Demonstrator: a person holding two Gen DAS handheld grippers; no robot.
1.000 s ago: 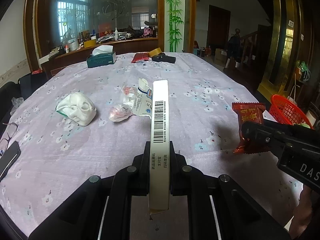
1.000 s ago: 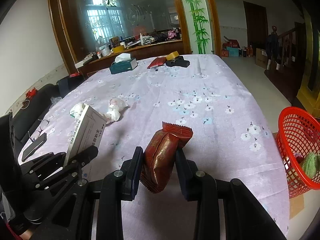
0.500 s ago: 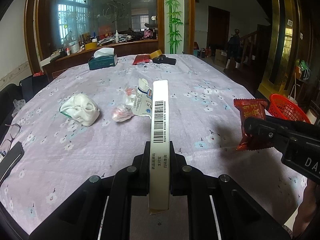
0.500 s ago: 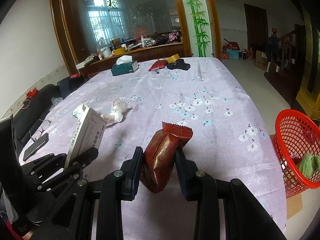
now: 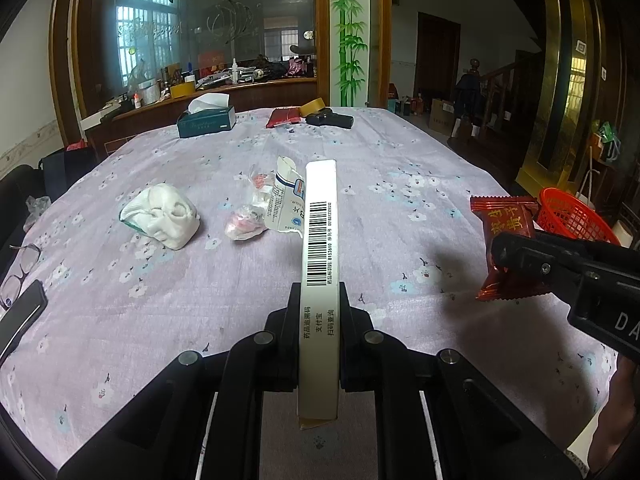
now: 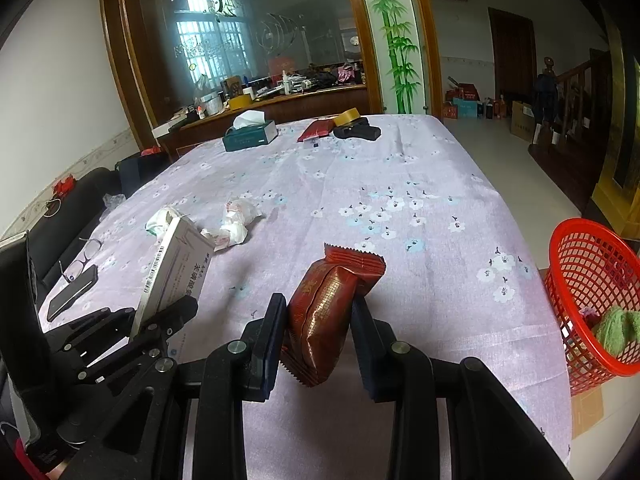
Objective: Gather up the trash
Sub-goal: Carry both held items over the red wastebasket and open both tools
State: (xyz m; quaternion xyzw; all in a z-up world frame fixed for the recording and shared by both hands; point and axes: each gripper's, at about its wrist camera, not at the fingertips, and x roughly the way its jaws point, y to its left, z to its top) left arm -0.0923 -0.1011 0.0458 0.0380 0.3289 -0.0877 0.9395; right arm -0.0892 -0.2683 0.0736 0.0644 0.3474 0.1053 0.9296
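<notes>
Left edge of the table point(image 5: 400, 160), under a lilac flowered cloth: my glasses point(image 5: 18, 272) and a dark phone point(image 5: 20, 316) lie side by side. Further in, a crumpled white wad point(image 5: 164, 216) sits on the cloth, apart from a small cluster of scraps: a pinkish plastic wrapper point(image 5: 242, 226) touching a torn white packet point(image 5: 286, 200). Far end: a green tissue box point(image 5: 206, 120), a red pouch point(image 5: 284, 117), a roll of tape point(image 5: 313, 105) and a black object point(image 5: 330, 119). Centre: my left gripper point(image 5: 319, 312) is clamped tight on a flat white carton point(image 5: 320, 240), held on edge with its barcode side facing up, clear of the cloth. In the right wrist view the same carton point(image 6: 172, 268) tilts up out of the left gripper point(image 6: 160, 320). Right of centre: my right gripper point(image 6: 316, 320) is closed on a red snack pack point(image 6: 328, 304), its jaws pressing both sides of the puffed bag, which stands nearly upright above the cloth; the left wrist view shows this pack point(image 5: 506, 240) sticking out above and below the right gripper point(image 5: 516, 256). Far right, beyond the table's edge: a red basket point(image 6: 592, 300) stands on the floor with something green point(image 6: 616, 328) inside.
</notes>
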